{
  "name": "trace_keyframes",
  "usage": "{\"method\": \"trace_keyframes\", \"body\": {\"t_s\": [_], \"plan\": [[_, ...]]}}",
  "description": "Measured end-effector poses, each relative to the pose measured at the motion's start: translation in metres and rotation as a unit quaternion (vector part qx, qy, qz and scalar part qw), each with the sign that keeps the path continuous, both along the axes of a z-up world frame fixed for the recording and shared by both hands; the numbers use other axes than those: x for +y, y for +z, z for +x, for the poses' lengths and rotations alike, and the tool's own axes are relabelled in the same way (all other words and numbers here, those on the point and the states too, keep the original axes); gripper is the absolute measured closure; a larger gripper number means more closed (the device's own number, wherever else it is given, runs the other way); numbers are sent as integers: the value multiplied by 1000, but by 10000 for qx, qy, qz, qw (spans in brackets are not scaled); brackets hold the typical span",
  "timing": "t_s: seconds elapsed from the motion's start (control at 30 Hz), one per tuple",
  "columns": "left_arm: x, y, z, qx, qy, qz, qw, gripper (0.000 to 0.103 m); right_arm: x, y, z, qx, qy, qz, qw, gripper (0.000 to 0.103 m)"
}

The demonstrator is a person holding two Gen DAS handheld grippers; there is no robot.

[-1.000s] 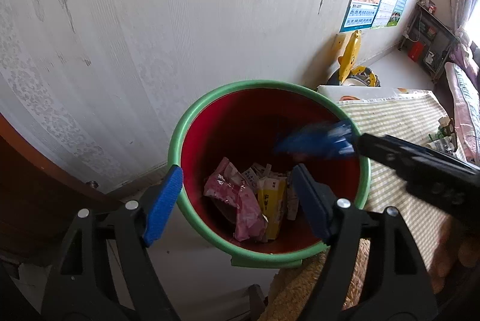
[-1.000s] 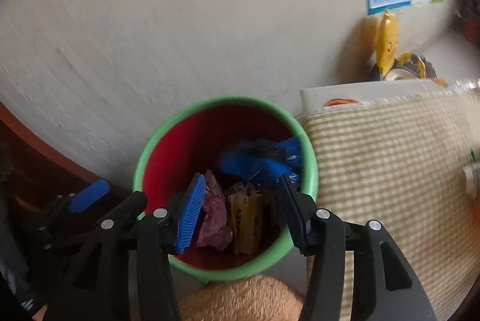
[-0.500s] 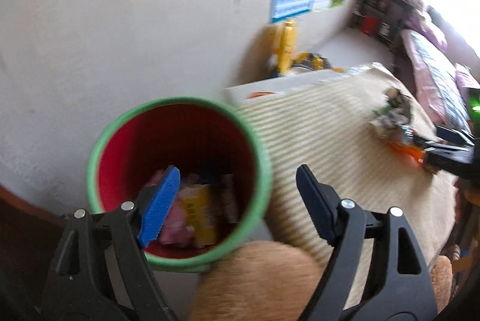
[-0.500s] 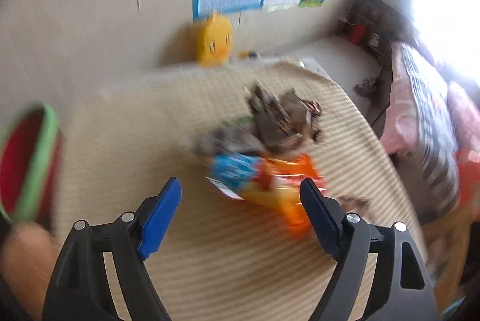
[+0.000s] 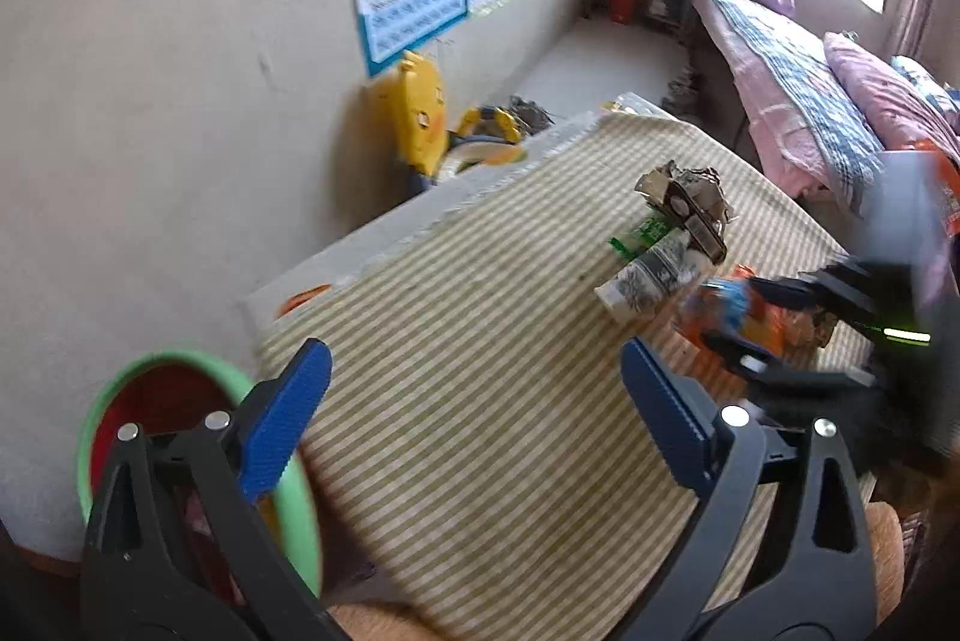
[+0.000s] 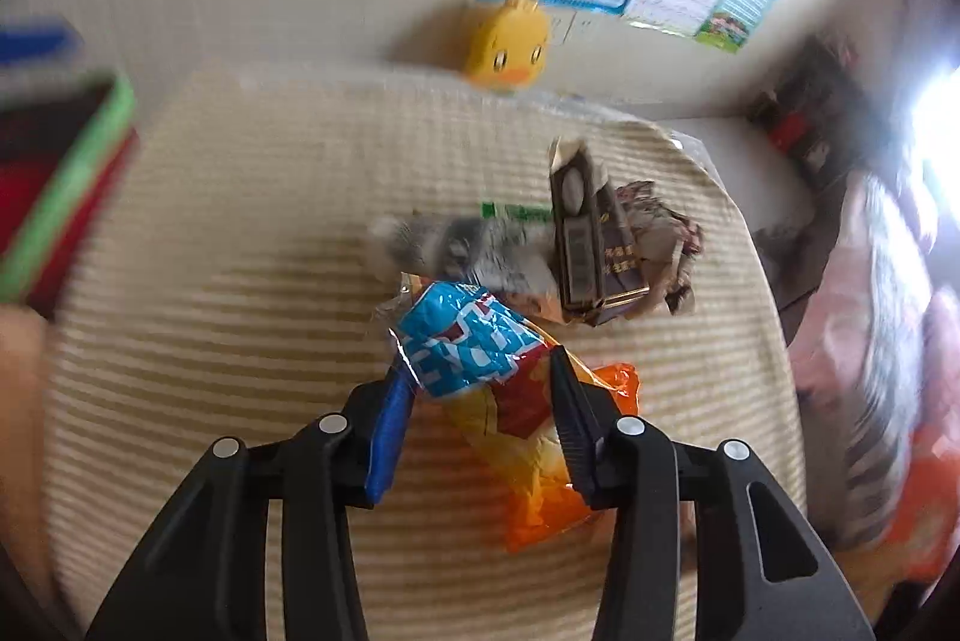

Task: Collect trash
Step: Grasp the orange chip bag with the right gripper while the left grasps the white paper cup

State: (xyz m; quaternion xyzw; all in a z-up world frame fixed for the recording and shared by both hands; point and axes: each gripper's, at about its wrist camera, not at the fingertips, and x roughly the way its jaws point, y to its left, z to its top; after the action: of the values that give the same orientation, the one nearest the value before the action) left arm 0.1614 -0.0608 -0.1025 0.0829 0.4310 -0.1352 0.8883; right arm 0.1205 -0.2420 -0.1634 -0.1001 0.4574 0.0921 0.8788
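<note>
While right hand-held gripper (image 6: 480, 389) closes around snack bag (image 6: 480, 359), bag's long axis runs away from camera, blue end far.

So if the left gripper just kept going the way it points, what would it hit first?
Probably the bare striped cloth. The left gripper, jaws opening and empty, points down at it, short of the trash pile.

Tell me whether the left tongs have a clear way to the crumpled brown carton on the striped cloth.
Probably yes. The left tongs, jaws opening and empty, face bare striped cloth up to the crumpled brown carton. The right tongs, closing around the orange-and-blue snack bag, stay off to one side.
</note>
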Motion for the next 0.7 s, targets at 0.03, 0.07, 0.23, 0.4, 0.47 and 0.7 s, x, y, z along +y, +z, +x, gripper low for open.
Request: {"method": "trace_keyframes", "body": {"t_s": [0.03, 0.07, 0.23, 0.4, 0.47, 0.7], "plan": [[-6, -4, 5, 29, -63, 58, 10000, 8, -5, 9, -8, -29, -119, 291, 9995, 61], [-12, -8, 10, 57, -147, 98, 9998, 8, -13, 17, -20, -68, -251, 630, 9977, 61], [-59, -33, 23, 310, -945, 91, 9950, 8, -46, 38, -84, -268, -917, 1761, 9797, 60], [-111, -57, 18, 442, -1644, 402, 9846, 8, -64, 21, -106, 223, -1404, 2439, 9593, 60], [-128, -67, 20, 512, -1786, 601, 9807, 8, -66, 16, -109, 392, -1424, 2608, 9540, 59], [-152, -97, 28, 843, -1782, 1136, 9738, 30, -51, 14, -117, 427, -1163, 2449, 9616, 45]]}}
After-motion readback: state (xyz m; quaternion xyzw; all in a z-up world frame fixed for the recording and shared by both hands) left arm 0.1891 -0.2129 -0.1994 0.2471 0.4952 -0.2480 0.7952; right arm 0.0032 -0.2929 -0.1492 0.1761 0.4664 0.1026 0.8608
